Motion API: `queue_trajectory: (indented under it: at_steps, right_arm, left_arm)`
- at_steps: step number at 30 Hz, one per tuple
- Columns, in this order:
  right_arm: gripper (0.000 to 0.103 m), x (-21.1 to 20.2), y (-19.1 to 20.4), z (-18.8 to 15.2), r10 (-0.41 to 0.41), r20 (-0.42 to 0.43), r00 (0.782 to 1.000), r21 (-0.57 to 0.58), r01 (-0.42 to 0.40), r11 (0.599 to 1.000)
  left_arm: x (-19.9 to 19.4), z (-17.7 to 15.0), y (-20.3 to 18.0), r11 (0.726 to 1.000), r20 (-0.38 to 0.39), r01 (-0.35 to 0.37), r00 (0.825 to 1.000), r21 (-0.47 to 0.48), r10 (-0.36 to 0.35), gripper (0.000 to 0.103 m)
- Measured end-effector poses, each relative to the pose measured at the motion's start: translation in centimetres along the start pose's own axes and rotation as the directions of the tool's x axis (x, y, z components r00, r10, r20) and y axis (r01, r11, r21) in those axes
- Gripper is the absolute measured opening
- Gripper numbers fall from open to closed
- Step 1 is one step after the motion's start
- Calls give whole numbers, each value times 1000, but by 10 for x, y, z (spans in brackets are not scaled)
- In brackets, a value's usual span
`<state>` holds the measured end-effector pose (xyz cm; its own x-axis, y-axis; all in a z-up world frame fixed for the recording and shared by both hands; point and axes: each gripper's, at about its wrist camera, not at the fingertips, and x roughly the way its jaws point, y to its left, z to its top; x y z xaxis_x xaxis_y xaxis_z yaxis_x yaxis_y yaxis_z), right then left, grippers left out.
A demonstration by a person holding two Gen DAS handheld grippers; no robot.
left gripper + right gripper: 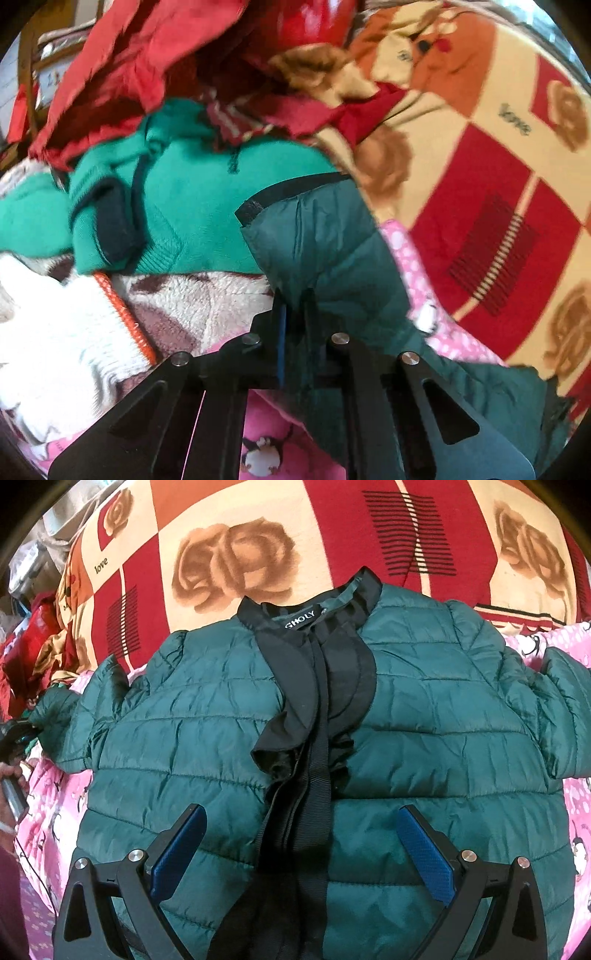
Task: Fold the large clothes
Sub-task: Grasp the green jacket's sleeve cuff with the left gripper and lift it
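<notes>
Black left gripper [293, 295] clamped on jacket [229, 716] sleeve end, w/ clothes pile [166, 177] crowding its left. Right gripper [301, 812] wide open above jacket hem, nothing gripped. Jacket flat, front up, on pink sheet [55, 797]; blanket [229, 528] past collar.

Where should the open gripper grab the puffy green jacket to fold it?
Probably the free sleeve cuff of the dark green quilted jacket, approached from the outer side. It lies flat, spread outward, a thin edge. The left gripper already pinches the other sleeve; the right gripper hovers open.
</notes>
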<state>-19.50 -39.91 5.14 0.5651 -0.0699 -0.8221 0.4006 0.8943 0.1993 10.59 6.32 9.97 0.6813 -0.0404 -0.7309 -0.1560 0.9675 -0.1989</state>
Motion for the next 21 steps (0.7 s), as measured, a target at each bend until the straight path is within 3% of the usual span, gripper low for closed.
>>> queue_trajectory:
  at_steps: [6, 11, 15, 21]
  right_arm:
    - [103, -8, 0, -3, 18, 5, 1000, 7, -18, 1000]
    - [103, -15, -3, -5, 12, 16, 1000, 7, -12, 1000]
    - [103, -19, -7, -8, 18, 20, 1000, 23, -18, 1000]
    - [103, -24, -14, -14, 18, 23, 1000, 37, -19, 999]
  left_arm:
    - [-19, 0, -4, 998, 14, 52, 999, 20, -52, 5]
    - [-48, -12, -18, 987, 27, 157, 987, 35, -158, 5]
    - [-75, -28, -46, 965, 33, 235, 970, 120, -241, 5]
    - [-120, -60, -97, 910, 23, 330, 938, 252, -346, 5]
